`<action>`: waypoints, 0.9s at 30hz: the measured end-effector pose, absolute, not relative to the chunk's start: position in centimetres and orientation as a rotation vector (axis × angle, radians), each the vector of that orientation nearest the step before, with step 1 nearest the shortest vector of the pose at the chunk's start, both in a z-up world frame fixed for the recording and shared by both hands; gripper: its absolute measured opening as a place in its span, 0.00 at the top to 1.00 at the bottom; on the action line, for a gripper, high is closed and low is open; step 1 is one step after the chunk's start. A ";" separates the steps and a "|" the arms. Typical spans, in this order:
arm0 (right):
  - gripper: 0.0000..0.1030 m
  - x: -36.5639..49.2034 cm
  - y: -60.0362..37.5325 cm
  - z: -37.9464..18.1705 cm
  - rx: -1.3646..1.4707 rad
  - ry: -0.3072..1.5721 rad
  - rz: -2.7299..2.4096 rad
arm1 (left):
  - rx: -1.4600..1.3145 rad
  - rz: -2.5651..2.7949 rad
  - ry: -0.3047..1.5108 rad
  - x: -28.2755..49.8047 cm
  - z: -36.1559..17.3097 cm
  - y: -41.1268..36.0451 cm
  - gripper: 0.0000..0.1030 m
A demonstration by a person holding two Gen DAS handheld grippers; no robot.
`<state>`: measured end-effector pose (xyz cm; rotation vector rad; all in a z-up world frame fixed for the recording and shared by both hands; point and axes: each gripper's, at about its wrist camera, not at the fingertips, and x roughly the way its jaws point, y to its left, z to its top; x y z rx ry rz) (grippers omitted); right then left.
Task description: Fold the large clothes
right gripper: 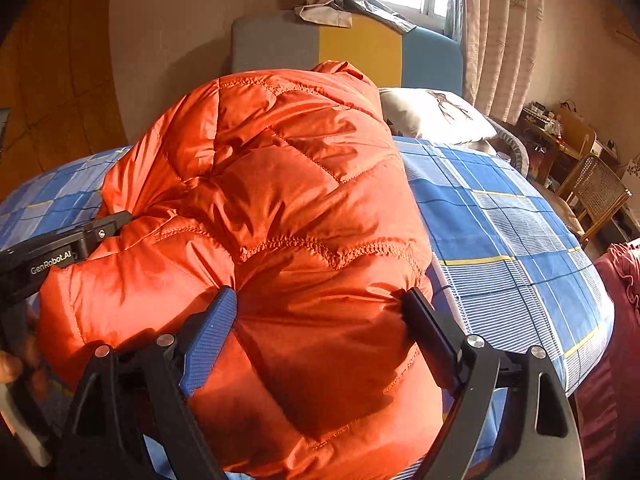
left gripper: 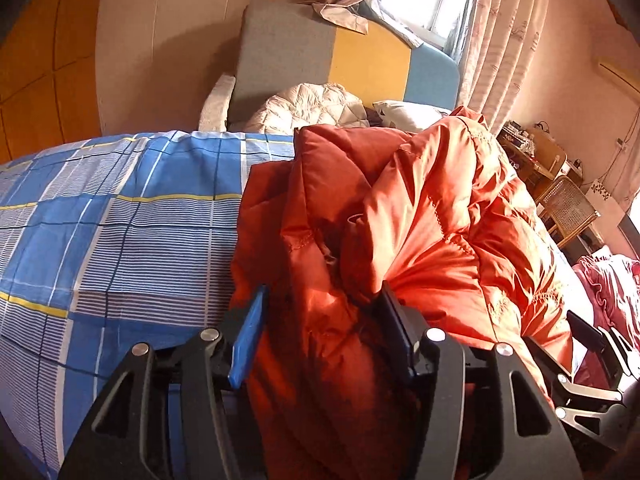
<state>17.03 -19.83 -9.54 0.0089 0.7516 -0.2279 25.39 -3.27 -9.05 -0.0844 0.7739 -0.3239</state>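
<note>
Left wrist view: left gripper (left gripper: 320, 316) at lower centre, jaws partly spread, a fold of the orange down jacket (left gripper: 400, 216) between them; left pad clear of the fabric, right pad against it. Jacket lies bunched on the blue plaid bedsheet (left gripper: 120, 220). Right wrist view: right gripper (right gripper: 320, 312) jaws spread wide, pressing into the jacket's (right gripper: 280, 184) puffy bulk at frame centre; left gripper (right gripper: 80, 240) at left edge.

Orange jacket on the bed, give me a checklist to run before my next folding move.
1. The orange jacket lies on the plaid sheet: ok.
2. The right gripper straddles a puffy bulge, fingers denting it: ok.
3. The left gripper holds fabric firmly: cannot tell; fabric sits between its fingers.
4. Jacket flattened: not ok, a lumpy heap.
5. Bare sheet beside the jacket: ok.
</note>
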 end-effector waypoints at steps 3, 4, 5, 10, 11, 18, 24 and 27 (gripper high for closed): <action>0.17 16.7 -19.7 -9.3 0.014 0.747 -0.237 | -0.083 -0.307 0.772 24.8 -8.7 -3.0 0.44; 0.17 16.5 -19.7 -9.1 0.020 0.745 -0.238 | -0.083 -0.296 0.768 24.6 -8.5 -3.0 0.41; 0.17 16.3 -19.7 -9.0 0.026 0.741 -0.241 | -0.084 -0.297 0.766 24.4 -8.4 -2.9 0.41; 0.17 15.5 -19.8 -8.2 0.051 0.729 -0.231 | -0.070 -0.277 0.741 23.0 -7.7 -2.5 0.37; 0.17 15.3 -19.7 -8.0 0.056 0.724 -0.232 | -0.068 -0.275 0.737 22.8 -7.5 -2.4 0.36; 0.17 14.6 -19.7 -7.5 0.062 0.716 -0.239 | -0.049 -0.268 0.701 21.4 -6.5 -2.1 0.34; 0.17 13.9 -19.9 -7.2 0.068 0.704 -0.241 | -0.045 -0.267 0.666 20.2 -5.4 -2.0 0.31; 0.17 13.8 -20.0 -7.4 0.074 0.708 -0.237 | -0.042 -0.271 0.656 19.6 -4.9 -2.1 0.30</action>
